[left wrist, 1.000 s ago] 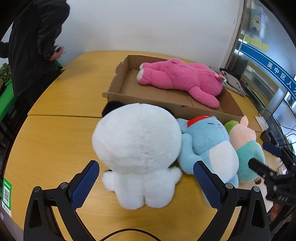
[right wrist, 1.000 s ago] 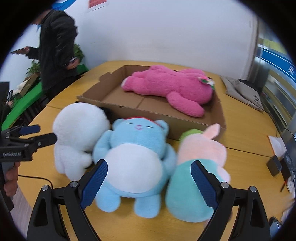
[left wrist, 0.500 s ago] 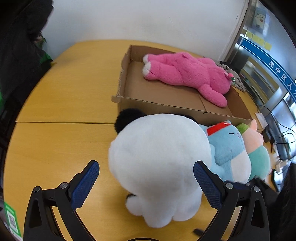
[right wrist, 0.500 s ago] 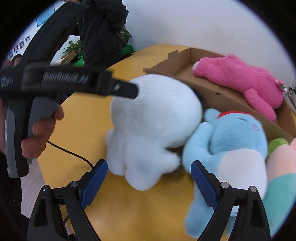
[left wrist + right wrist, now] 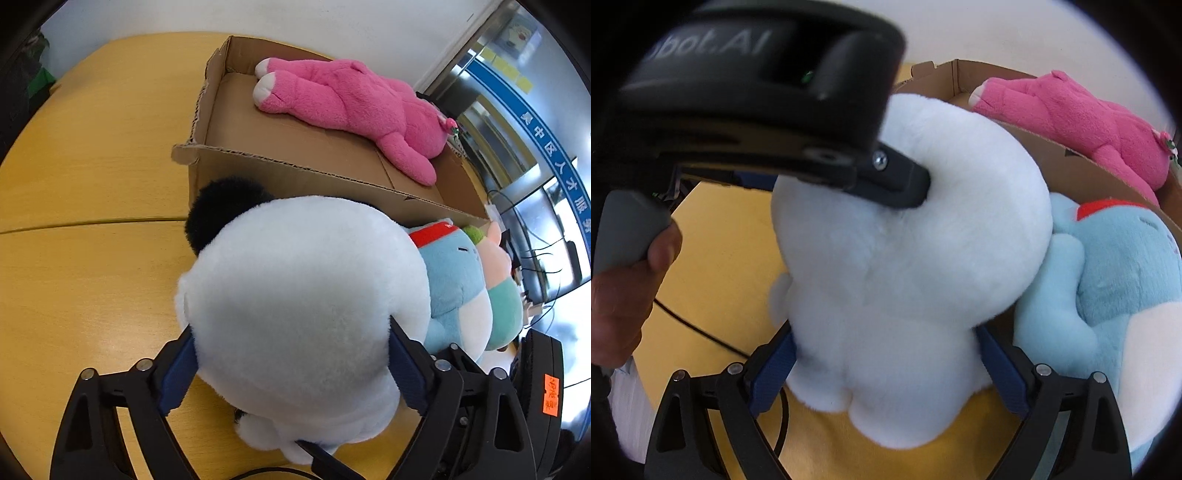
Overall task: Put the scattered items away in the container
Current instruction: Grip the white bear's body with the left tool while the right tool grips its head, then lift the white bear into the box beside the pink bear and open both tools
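Note:
A big white plush with black ears [image 5: 303, 295] stands on the wooden table in front of the cardboard box [image 5: 295, 173]. My left gripper [image 5: 291, 365] is shut on its head, the blue pads pressed into the fur. My right gripper [image 5: 886, 365] is shut on the same white plush [image 5: 905, 240] lower down, at its body. The left gripper's black finger [image 5: 897, 181] shows pressing into the head in the right wrist view. A pink plush [image 5: 354, 107] lies inside the box.
A light blue plush [image 5: 454, 291] leans against the white one, with a pink and green plush [image 5: 502, 291] beyond it, both at the box's front wall. The wooden table [image 5: 92, 166] spreads to the left. A cable [image 5: 701, 332] lies on the table.
Both grippers moved in on the white plush and closed on it, the left on the head, the right on the body. The right gripper swung left from the blue plush.

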`<state>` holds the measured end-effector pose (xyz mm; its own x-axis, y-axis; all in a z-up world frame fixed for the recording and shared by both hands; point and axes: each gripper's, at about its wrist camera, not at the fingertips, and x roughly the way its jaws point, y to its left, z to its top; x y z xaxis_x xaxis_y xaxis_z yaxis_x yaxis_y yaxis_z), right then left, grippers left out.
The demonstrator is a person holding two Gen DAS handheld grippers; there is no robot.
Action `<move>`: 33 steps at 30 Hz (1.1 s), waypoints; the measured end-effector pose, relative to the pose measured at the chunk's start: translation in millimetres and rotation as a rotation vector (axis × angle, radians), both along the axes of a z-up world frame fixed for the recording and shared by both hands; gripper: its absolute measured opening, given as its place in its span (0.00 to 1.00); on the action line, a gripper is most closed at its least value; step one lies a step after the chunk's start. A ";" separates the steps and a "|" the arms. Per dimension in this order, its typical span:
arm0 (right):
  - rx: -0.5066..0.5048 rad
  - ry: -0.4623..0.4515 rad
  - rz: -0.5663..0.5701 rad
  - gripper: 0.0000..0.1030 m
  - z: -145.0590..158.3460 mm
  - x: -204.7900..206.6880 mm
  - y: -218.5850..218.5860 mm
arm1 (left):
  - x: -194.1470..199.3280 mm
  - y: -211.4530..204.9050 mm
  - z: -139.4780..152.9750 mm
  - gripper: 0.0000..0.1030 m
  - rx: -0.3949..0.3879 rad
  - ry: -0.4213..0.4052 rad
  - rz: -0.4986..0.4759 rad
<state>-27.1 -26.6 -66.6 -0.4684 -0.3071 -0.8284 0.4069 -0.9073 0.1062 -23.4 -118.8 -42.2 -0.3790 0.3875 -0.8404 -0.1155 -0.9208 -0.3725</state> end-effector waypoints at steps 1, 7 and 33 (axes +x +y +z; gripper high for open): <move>-0.003 0.004 0.005 0.88 -0.8 -0.6 -1.3 | 1.6 0.0 0.2 0.85 0.007 0.005 -0.005; -0.026 0.007 0.002 0.70 -0.6 7.3 6.4 | 10.3 3.1 7.9 0.76 0.017 0.039 -0.022; -0.090 0.204 -0.115 0.59 119.7 -46.4 40.8 | -93.6 49.8 161.6 0.71 -0.041 0.322 -0.205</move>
